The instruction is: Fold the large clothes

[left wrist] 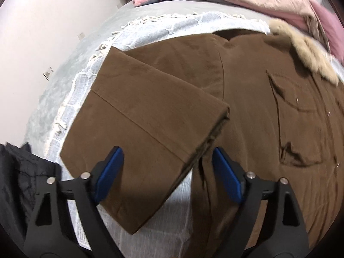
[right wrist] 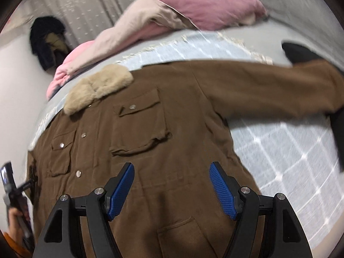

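We see a brown coat [right wrist: 150, 150] spread front-up on a pale blue checked throw [right wrist: 279, 150] with a fringed edge, which covers a grey bed [left wrist: 71, 49]. Its beige fur collar [right wrist: 99, 88] lies toward the head of the bed, beside a heap of pink and cream bedding [right wrist: 172, 15]. In the left wrist view, one sleeve [left wrist: 146, 129] is folded back across the coat's body, its cuff end lying between the blue pads [left wrist: 109, 172] of the left gripper [left wrist: 167, 172], whose jaws stand wide and press on nothing. In the right wrist view, the other sleeve [right wrist: 268, 86] lies stretched outward across the throw, and the right gripper [right wrist: 172, 189] hangs over the coat's lower front, its jaws likewise apart with only flat cloth below them. A dark garment [left wrist: 15, 172] lies at the bed's near corner.
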Motion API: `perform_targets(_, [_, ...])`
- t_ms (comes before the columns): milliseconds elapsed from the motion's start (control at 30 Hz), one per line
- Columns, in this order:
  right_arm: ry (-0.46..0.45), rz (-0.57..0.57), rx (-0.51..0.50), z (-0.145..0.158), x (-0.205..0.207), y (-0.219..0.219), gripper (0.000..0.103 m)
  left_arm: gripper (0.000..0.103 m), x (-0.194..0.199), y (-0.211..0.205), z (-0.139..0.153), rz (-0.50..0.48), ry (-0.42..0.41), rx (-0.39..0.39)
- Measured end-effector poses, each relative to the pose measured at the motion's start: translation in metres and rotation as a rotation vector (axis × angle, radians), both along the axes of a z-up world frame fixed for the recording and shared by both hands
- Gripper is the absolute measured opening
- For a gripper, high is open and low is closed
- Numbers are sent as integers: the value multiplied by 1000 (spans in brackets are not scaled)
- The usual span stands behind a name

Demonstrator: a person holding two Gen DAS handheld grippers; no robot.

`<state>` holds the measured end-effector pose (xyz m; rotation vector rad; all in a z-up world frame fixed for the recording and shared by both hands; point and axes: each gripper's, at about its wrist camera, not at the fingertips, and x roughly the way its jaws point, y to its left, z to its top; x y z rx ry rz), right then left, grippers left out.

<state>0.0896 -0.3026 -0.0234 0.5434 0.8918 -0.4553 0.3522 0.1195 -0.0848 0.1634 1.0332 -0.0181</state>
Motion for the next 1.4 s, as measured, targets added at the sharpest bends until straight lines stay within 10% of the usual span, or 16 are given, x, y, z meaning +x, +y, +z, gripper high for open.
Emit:
perform_targets(67, [-1, -26, 22, -3, -3, -6, 73, 68, 2, 2, 3, -5, -1, -35])
perform_targets(167, [8, -38, 24, -5, -3, -9, 73, 20, 1, -4, 13, -33, -30, 6])
perform_targets(667, [43, -34, -5, -9, 4, -5, 73, 12, 34, 95, 121, 145, -278, 234])
perform_targets(967, [65, -26, -34, -11, 9, -2, 73, 14, 65, 182, 159, 470, -401, 499])
perform_targets(1133, [71, -26, -48, -10, 11, -1, 73, 66, 54, 188, 162, 445, -352, 254])
perform_targets(1400, [60, -1, -62, -5, -4, 9, 73, 81, 3, 126, 128, 184, -174, -1])
